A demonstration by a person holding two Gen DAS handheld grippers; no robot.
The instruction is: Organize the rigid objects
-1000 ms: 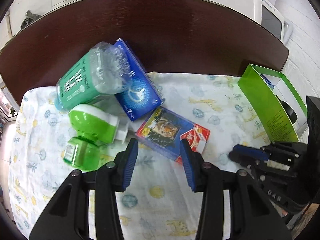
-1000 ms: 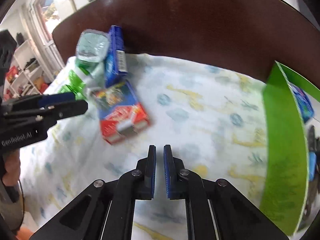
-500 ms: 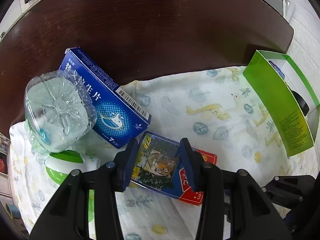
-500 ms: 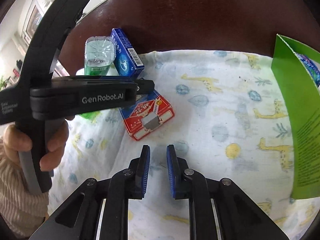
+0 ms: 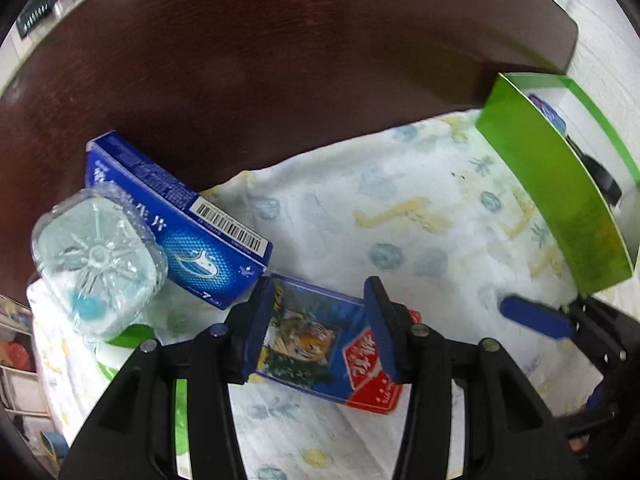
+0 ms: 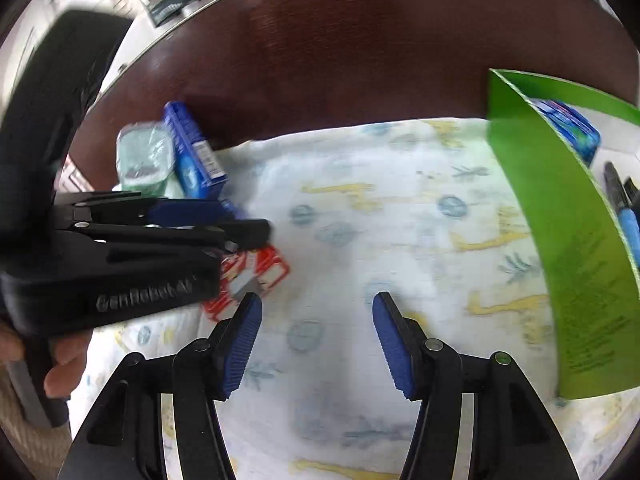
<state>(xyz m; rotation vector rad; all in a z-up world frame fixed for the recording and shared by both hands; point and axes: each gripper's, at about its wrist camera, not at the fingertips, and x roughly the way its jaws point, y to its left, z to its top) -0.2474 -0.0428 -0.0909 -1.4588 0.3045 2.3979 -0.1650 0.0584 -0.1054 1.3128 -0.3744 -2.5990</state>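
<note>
On the cloth (image 5: 400, 208), left tongs (image 5: 320, 328) opening around one card pack (image 5: 316, 340); right tongs (image 6: 316, 344) opening, seemingly empty.

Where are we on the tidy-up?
Early. The green box already holds a blue pack and a marker. In hand: the left claw straddles the tiger-print card box, jaws opening, not visibly clamped; the right claw is opening over bare cloth. Left: the blue medicine box, clear-capped container and green-and-white item lie outside.

"GenRobot.AI" on the left claw (image 6: 256, 236); "7" on the blue box (image 5: 200, 256).
</note>
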